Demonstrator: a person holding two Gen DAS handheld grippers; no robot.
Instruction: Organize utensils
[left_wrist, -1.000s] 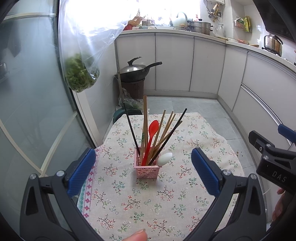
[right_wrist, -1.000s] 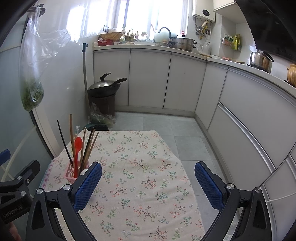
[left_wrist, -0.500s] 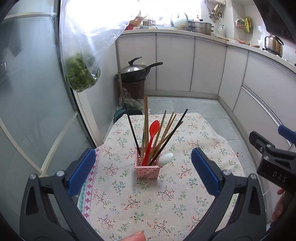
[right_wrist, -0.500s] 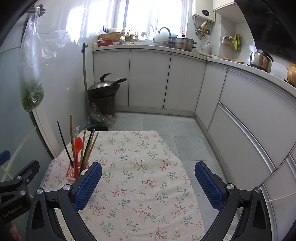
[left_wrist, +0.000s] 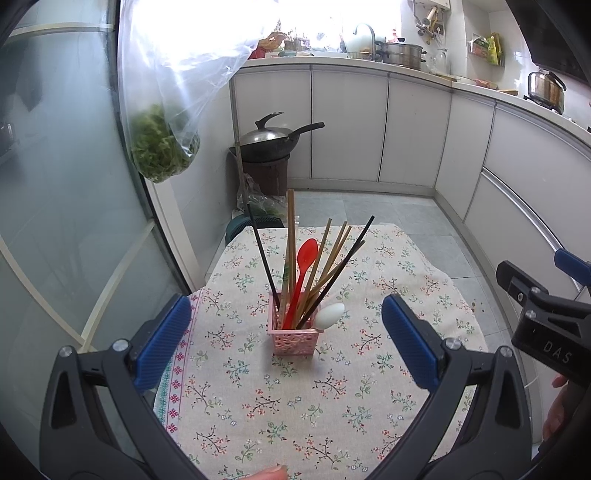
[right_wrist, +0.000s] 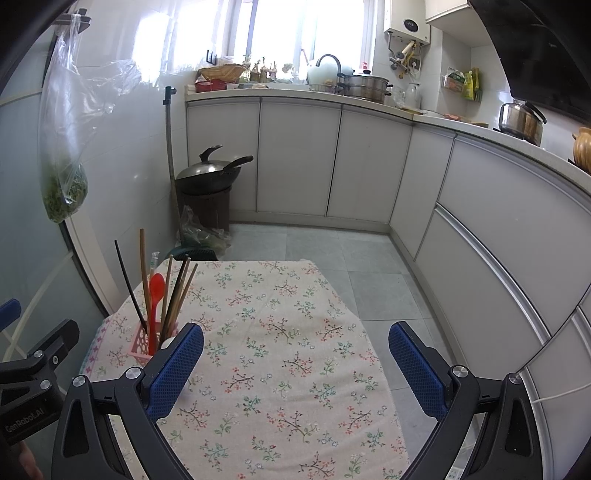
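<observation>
A pink holder (left_wrist: 294, 338) is seen standing on the floral tabletop (left_wrist: 295, 417), directly ahead of the left tongs (left_wrist: 286, 341), which are spread wide and empty. The right tongs (right_wrist: 295, 363) are likewise wide, with nothing held. One red spoon (left_wrist: 303, 264), one white spoon (left_wrist: 330, 315), two black chopsticks and roughly six wooden ones are counted. The light holder could be tipped if a leaning stick were pulled sideways.

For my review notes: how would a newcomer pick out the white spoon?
On the floral tablecloth stands a pink holder full of chopsticks. The white spoon leans out at its right corner, bowl up, the only white piece, lower than the red spoon.
</observation>
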